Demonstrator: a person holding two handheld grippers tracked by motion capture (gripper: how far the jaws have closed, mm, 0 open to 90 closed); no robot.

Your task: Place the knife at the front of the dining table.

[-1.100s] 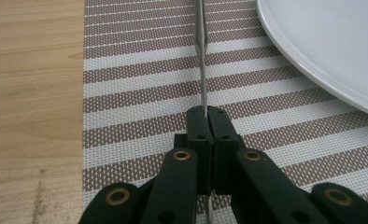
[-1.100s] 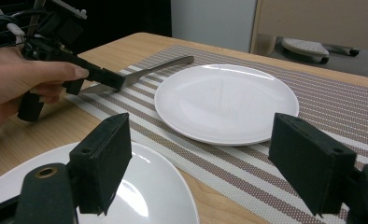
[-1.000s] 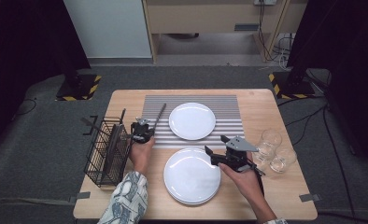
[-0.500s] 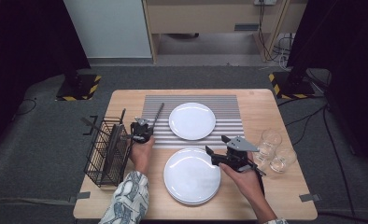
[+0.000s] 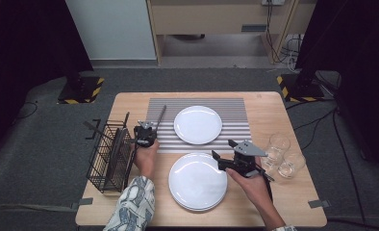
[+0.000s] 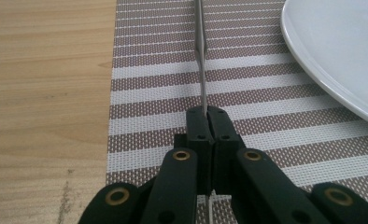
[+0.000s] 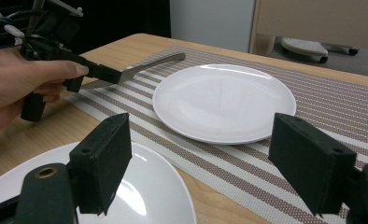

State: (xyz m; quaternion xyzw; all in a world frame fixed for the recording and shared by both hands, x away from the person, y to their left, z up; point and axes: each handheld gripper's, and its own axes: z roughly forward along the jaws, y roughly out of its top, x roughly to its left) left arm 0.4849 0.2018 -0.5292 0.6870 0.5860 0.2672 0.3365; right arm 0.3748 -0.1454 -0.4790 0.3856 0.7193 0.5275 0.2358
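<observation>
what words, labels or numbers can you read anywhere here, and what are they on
None: there is no readable text.
The two white plates, the striped placemat, the wire basket, the glasses and both grippers show no print.

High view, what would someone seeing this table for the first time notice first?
Two white plates: one on the striped placemat, another near the front edge. The left claw is shut on a knife above the mat's left side, and the right claw hangs open beside the near plate.

Overhead forward-down; close claw views; shared placemat (image 5: 197, 126)
</observation>
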